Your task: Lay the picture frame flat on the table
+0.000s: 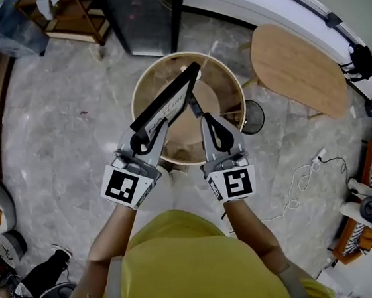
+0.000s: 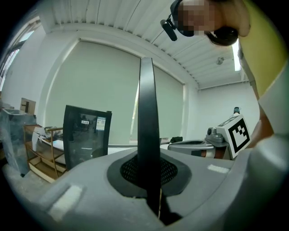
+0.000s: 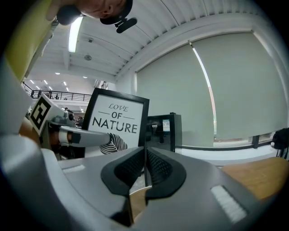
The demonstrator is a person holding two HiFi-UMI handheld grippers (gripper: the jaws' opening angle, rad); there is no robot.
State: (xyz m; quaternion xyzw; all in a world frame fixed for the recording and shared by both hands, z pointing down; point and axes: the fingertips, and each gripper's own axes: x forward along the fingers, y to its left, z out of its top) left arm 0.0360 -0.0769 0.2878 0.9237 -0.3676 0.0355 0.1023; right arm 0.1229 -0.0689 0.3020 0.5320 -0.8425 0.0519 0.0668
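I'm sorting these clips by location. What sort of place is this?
Probably a staged living-room corner inside a larger hall or lab: a round wooden table and an oval wooden table on a marble-look floor, wide roller blinds, and an upper-level railing in the background.

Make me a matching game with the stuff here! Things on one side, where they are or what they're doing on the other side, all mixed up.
Things:
1. black picture frame with the nature print
2. round wooden table
3. oval light-wood tabletop
4. left tongs

Places and states:
A. off to the right of the round table
B. clamped on the frame's edge
C. held up tilted, not yet flat
D. right below the frame

Pairs: 1-C, 2-D, 3-A, 4-B.
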